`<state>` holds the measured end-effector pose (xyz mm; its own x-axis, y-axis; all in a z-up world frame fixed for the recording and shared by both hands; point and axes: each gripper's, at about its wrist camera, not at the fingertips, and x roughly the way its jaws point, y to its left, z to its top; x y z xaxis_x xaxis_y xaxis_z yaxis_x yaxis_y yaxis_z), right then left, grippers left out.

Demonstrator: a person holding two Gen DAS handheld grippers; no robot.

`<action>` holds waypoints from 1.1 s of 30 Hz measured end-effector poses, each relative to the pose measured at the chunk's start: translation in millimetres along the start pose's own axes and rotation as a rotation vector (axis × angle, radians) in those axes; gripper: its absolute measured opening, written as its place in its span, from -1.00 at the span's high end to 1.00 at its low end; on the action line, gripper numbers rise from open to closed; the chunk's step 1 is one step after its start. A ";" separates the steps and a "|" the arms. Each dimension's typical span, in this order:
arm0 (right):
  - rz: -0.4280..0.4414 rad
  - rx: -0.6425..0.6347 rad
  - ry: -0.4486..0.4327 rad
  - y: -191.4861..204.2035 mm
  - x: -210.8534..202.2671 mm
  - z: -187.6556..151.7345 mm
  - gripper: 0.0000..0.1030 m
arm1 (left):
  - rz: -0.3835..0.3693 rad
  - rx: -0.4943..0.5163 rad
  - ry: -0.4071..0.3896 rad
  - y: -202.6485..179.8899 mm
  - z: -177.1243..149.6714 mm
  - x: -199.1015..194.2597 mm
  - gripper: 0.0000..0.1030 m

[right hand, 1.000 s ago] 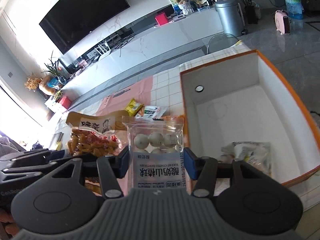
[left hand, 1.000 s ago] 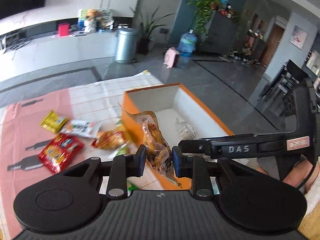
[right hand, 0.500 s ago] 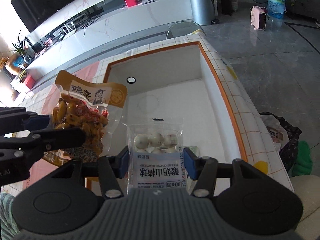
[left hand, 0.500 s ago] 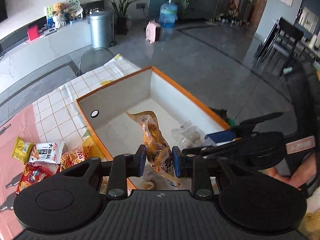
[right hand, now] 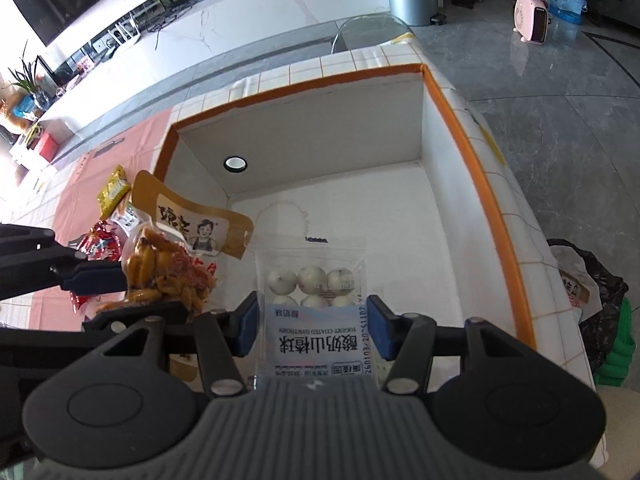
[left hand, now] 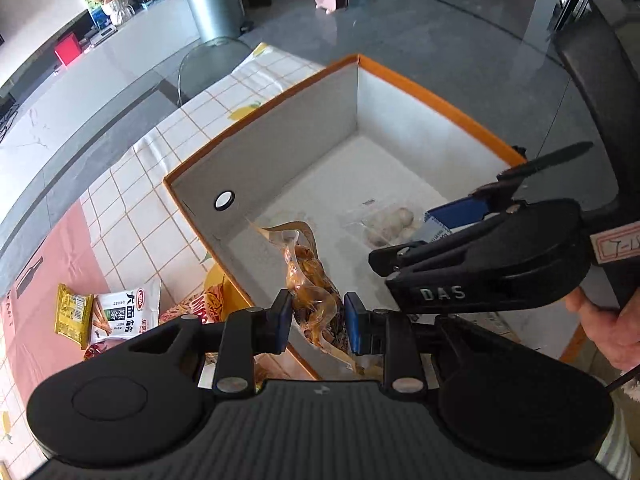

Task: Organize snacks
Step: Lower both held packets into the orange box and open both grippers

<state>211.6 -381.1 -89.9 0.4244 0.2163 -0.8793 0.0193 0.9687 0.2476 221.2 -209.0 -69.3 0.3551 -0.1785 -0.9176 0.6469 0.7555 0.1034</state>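
On the left, loose snack packets (left hand: pixel 116 316) are lying on the bench (left hand: pixel 132 216), its cloth turning from pink to white checks, with a grey bin (left hand: pixel 212 0) and shiny floor beyond. The left gripper (left hand: pixel 316 318) is clamping a brown snack pouch (left hand: pixel 310 280) over the orange box (right hand: pixel 472 160), while on its right the right gripper (right hand: pixel 312 326) is pinching a white-ball packet (right hand: pixel 312 296) there.

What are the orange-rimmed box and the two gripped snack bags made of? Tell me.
Orange-rimmed box: looks like matte cardboard, with thin flat walls and a punched hole.
Brown snack bag: glossy clear plastic film, crinkled, contents visible.
Yogurt-ball bag: clear plastic film with a printed white panel.
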 end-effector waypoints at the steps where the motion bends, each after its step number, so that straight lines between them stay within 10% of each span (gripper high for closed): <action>1: -0.005 -0.009 0.009 4.4 4.8 1.9 -0.04 | 0.008 0.012 0.010 -1.8 1.9 2.4 0.41; 19: -0.008 0.049 0.151 1.7 58.0 30.1 -0.07 | 0.004 0.058 0.108 0.5 16.0 27.7 0.30; 33: -0.096 0.089 0.171 10.1 62.0 35.4 -0.14 | -0.031 -0.002 -0.027 18.6 2.8 -31.9 0.22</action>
<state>270.2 -362.2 -127.5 0.2575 0.1484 -0.9548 0.1356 0.9728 0.1877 223.8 -191.0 -37.0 0.3526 -0.2186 -0.9099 0.6569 0.7503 0.0742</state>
